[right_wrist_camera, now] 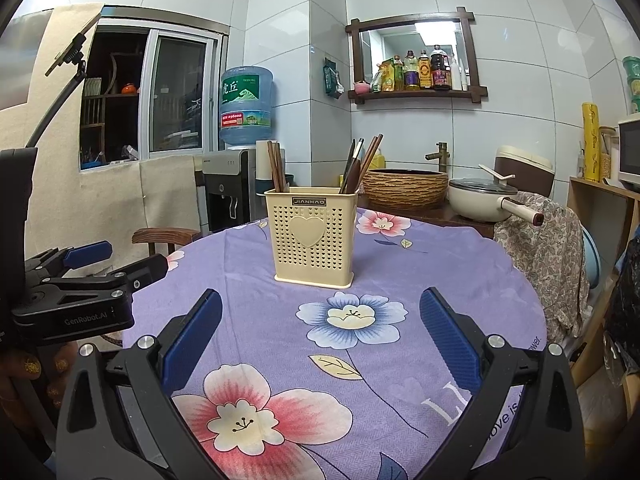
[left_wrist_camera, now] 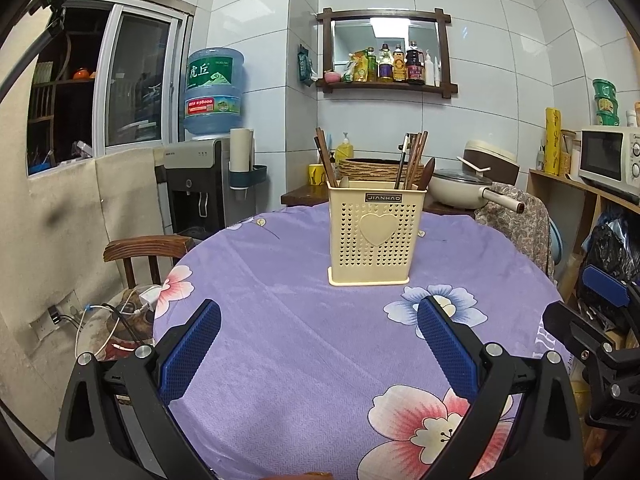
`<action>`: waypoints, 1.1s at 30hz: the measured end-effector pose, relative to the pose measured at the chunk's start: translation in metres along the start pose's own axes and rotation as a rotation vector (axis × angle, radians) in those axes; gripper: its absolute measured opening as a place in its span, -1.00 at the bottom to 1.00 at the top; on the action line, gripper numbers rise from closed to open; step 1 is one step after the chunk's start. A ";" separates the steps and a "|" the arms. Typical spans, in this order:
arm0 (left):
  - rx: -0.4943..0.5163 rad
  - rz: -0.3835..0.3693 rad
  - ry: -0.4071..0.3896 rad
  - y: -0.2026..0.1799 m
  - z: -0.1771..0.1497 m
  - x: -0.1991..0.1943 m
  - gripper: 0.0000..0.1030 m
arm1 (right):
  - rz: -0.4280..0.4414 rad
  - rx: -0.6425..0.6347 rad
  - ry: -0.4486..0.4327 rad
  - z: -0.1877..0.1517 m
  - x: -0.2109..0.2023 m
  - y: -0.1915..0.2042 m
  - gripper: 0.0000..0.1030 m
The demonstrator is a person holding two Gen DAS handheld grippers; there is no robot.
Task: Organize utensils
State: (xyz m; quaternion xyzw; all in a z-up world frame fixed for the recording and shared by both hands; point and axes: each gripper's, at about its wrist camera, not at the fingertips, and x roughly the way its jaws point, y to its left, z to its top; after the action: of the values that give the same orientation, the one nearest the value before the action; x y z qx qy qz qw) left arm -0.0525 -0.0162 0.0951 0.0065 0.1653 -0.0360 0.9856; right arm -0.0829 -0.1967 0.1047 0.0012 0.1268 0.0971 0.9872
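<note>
Standing upright on floral cloth, perforated cream plastic holder.

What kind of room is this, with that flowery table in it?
Most likely a home kitchen or dining corner. A shelf of sauce bottles hangs on the tiled wall, a microwave and a lidded pan sit nearby, and a utensil holder stands on the table.

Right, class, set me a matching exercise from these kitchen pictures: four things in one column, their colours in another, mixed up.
Things:
1. utensil holder
2. water bottle
3. tablecloth
4. microwave

Colours:
A. purple with flowers
B. white
C. cream
D. blue

Pairs: 1-C, 2-D, 3-A, 4-B
</note>
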 end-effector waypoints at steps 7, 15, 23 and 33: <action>0.001 0.000 0.003 0.000 0.000 0.001 0.88 | 0.002 0.001 0.003 -0.001 0.001 0.001 0.89; 0.004 -0.003 0.007 -0.002 -0.003 0.001 0.88 | 0.005 0.004 0.005 -0.002 0.003 0.000 0.89; 0.008 -0.004 0.009 -0.002 -0.003 0.001 0.88 | 0.004 0.004 0.005 -0.002 0.003 0.000 0.89; 0.007 -0.005 0.010 -0.003 -0.003 0.001 0.88 | 0.003 0.005 0.005 -0.003 0.003 0.000 0.89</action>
State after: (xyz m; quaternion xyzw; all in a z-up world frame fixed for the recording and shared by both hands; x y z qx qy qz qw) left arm -0.0525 -0.0193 0.0919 0.0099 0.1702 -0.0391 0.9846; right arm -0.0809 -0.1961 0.1014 0.0036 0.1296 0.0982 0.9867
